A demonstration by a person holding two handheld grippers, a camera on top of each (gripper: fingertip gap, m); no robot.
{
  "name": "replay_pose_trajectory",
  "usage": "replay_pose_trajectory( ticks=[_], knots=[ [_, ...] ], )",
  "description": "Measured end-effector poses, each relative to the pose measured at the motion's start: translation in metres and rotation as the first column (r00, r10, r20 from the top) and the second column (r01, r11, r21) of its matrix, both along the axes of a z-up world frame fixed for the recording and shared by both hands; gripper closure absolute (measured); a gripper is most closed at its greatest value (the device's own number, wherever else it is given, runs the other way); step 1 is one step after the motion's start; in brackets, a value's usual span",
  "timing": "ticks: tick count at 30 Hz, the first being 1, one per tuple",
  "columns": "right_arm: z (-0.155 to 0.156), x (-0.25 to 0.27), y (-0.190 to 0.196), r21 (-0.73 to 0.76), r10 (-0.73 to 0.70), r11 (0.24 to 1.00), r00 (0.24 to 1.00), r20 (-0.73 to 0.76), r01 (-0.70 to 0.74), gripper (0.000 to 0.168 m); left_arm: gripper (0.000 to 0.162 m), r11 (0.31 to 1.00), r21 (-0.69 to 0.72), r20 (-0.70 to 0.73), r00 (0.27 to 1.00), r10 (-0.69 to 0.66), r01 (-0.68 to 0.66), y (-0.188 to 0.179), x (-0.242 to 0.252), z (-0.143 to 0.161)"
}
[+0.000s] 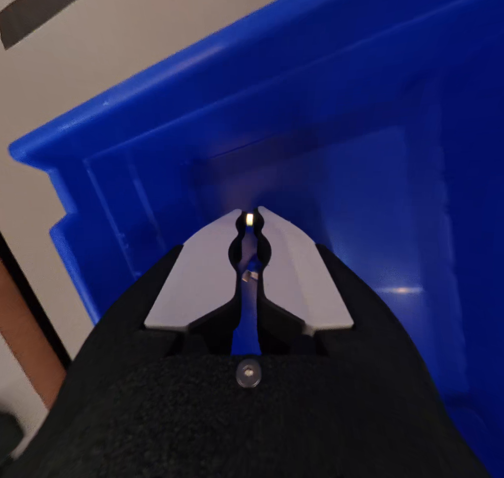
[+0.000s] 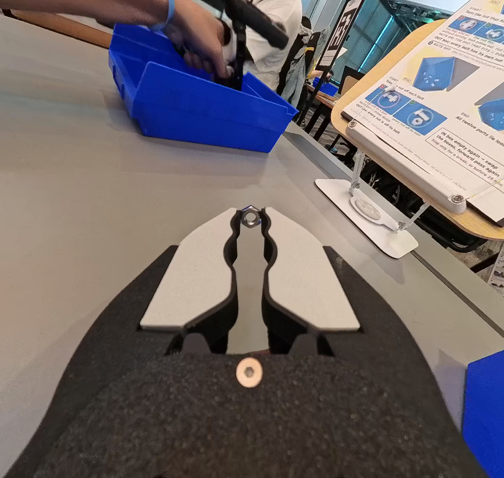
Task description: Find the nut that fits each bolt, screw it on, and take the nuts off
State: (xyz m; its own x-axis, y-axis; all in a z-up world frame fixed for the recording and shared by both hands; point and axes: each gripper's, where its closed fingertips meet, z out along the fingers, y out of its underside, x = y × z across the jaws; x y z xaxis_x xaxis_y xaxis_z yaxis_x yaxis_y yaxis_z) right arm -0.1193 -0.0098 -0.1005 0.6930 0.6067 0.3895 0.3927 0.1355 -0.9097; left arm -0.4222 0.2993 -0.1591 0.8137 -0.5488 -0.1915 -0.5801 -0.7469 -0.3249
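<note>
Reaching down into the blue plastic bin (image 1: 354, 137), your left gripper (image 1: 249, 216) has its two grey fingers nearly closed, and a small bright metal piece (image 1: 249, 217) sits pinched between the very tips. You cannot tell from this view whether that piece is a nut or a bolt end; only a thin shiny sliver shows. A second small metal part (image 1: 249, 275) lies on the bin floor, seen through the narrow gap lower down between the fingers. The tips sit close to the bin's inner corner, where the far wall meets the floor.

From the right wrist view, your hand (image 2: 196, 42) with a light blue wristband (image 2: 170, 6) holds that left gripper's black body (image 2: 240, 55) plunged into the bin (image 2: 207, 115), which stands near the far edge of the grey tabletop (image 2: 95, 192).

Your right gripper (image 2: 249, 216) hovers over the middle of the tabletop, well apart from the bin. Its fingers are drawn in to a narrow gap, and a small silver hex nut (image 2: 248, 217) is clamped between the tips, its threaded hole facing the camera.

Near the right edge of the tabletop stands a white metal stand (image 2: 365, 213) carrying a tilted wooden board with a printed instruction sheet (image 2: 436, 110). A corner of another blue plastic object (image 2: 482, 410) shows at the lower right, beside your right gripper's black body.
</note>
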Motion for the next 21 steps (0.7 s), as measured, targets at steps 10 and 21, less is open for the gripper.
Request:
replay_pose_trajectory(
  ticks=[10,21],
  knots=[
    [0.003,0.003,0.002,-0.019,-0.002,1.0,0.999,-0.043,0.001,0.154,0.157,0.931,0.262,0.443,0.825,-0.351,0.256,-0.141,0.123,0.121],
    [0.015,0.024,0.01,-0.067,-0.046,0.997,0.982,-0.185,0.034,0.154,0.157,0.908,0.146,0.227,0.881,-0.416,0.392,-0.222,0.22,0.011]
  ],
)
